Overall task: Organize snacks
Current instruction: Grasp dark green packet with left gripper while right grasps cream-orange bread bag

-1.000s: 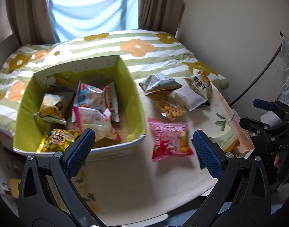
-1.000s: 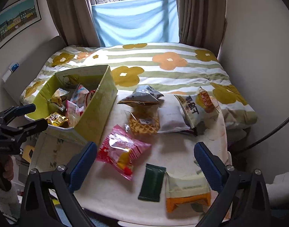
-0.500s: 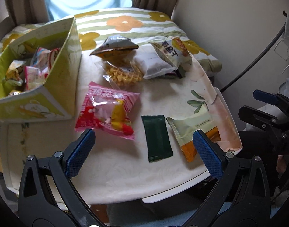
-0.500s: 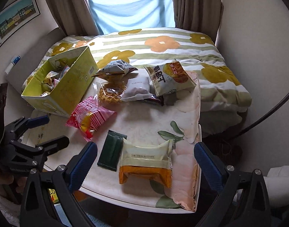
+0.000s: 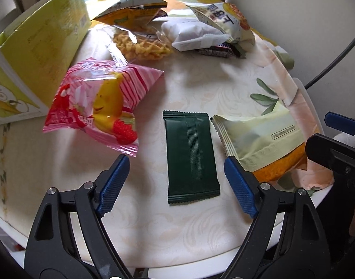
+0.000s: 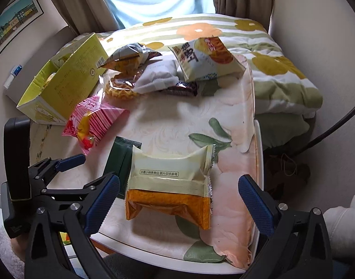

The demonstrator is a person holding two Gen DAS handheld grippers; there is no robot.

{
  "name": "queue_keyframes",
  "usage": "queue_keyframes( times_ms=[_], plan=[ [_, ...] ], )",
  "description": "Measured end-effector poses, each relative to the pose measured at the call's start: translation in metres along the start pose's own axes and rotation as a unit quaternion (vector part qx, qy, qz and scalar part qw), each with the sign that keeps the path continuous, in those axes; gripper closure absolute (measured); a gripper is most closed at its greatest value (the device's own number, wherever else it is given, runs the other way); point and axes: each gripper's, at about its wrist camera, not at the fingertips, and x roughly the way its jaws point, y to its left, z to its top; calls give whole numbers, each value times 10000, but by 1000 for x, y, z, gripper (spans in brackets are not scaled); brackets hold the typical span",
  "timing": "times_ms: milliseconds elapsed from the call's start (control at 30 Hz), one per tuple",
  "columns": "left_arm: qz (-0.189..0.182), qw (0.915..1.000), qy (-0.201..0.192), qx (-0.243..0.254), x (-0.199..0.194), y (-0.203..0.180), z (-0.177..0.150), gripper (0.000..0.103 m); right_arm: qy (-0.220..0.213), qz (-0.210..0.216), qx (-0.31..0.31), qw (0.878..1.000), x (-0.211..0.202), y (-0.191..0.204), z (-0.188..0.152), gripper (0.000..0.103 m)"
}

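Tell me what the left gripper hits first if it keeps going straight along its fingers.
Most likely the dark green packet: it lies flat between the closing jaws of the left gripper, untouched so far. Depth is hard to judge.

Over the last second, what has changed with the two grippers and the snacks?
Both grippers came down toward the table's near edge. The left gripper, closing, now straddles the flat dark green foil packet without touching it. The right gripper stands open around the cream-and-orange pouch. Nothing was gripped; the snacks and the yellow-green cardboard box stayed put.

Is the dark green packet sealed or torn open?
Sealed, it seems: the dark green packet lies flat on the table, both crimped ends intact.
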Motion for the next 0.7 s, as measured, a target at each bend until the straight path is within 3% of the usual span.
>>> queue_keyframes(
  times_ms=[133, 367, 467, 533, 700],
  plan=[
    [51, 10000, 67, 36, 9, -3, 2, 32, 92, 29, 24, 10000, 10, -2, -2, 1],
    [142, 9994, 114, 301, 20, -15, 1, 34, 286, 84, 81, 9995, 23, -3, -2, 1],
    [197, 9986, 79, 478, 20, -19, 1, 45, 348, 130, 135, 9992, 26, -1, -1, 1],
    [156, 9980, 47, 606, 19, -22, 1, 60, 391, 144, 172, 9990, 29, 0, 0, 1],
    [83, 9974, 114, 705, 20, -21, 5, 60, 526, 197, 288, 9980, 38, 4, 1, 1]
  ],
)
